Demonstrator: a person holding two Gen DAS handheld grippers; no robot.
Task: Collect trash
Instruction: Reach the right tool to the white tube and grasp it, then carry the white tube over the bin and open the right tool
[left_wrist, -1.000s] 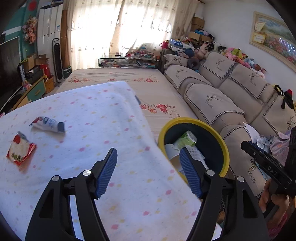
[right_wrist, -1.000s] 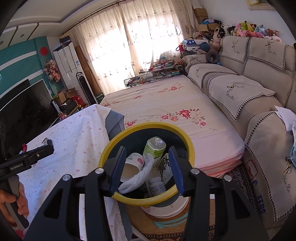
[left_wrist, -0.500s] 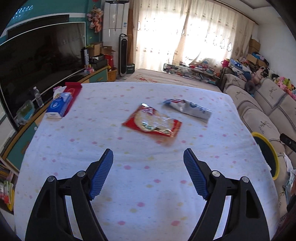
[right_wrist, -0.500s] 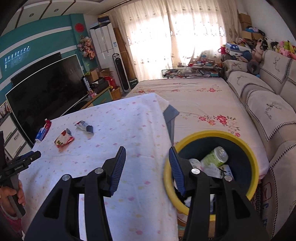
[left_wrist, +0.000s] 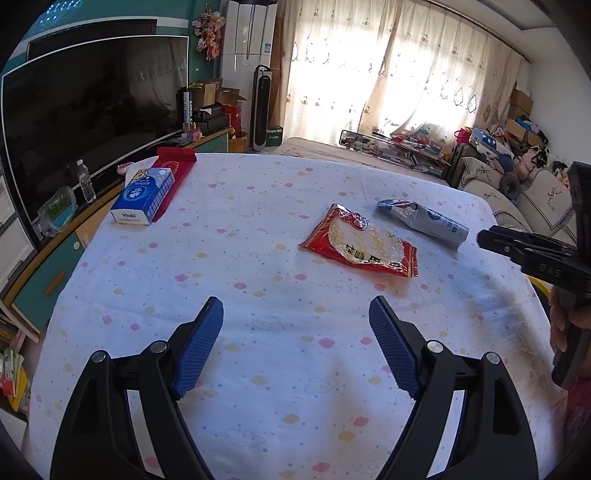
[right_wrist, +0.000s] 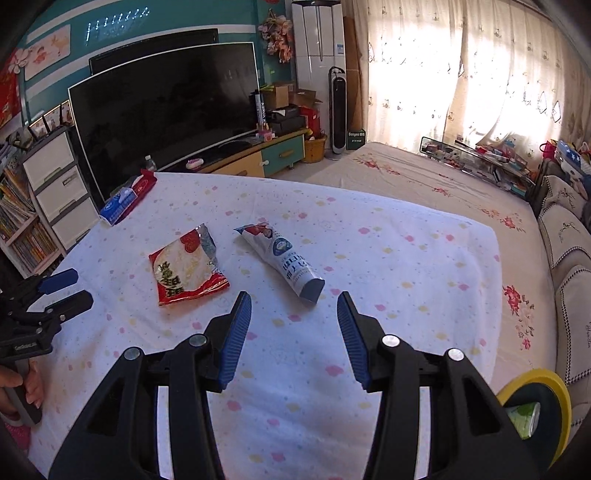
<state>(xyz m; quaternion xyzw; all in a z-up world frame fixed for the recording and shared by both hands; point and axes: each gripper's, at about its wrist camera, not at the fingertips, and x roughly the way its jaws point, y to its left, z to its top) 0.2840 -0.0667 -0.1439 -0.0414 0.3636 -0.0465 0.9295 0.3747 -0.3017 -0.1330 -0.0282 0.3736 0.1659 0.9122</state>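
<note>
**Red and silver wrappers on the table, both tongs empty**

Red crinkled plastic snack wrapper (left_wrist: 360, 243), flat, with a clear window showing a pale disc: lies on the far middle of the white spotted tablecloth (left_wrist: 258, 295). Just beside it, apart and not touching, a white-and-blue crumpled foil sachet (left_wrist: 424, 221) with a dark cut end, lying slantwise. From the right wrist view the same pair sit ahead of the tool, sachet (right_wrist: 284, 258) nearer, wrapper (right_wrist: 188, 266) to its left.

Left gripper (left_wrist: 295, 332): blue ribbed pads spread wide, nothing between them, short of the wrapper. Right gripper (right_wrist: 293, 321): jaws likewise spread and empty, its gap pointed at the sachet's dark end, near but not touching.

Change noted: a second ago both cameras looked down on the yellow-rimmed dark bin (right_wrist: 554, 398) beside the table; both have since swung round to the tabletop, and the bin now shows only at the lower right edge of the right view, with a green-and-white container inside. Judged meaning: one deposit cycle is over and the next pickup is starting, with two pieces left on the cloth.

Also present, likely not trash: a blue tissue pack (left_wrist: 144, 195) resting on a red flat box (left_wrist: 175, 173) at the far left corner; large dark television (right_wrist: 166, 110) behind.
</note>
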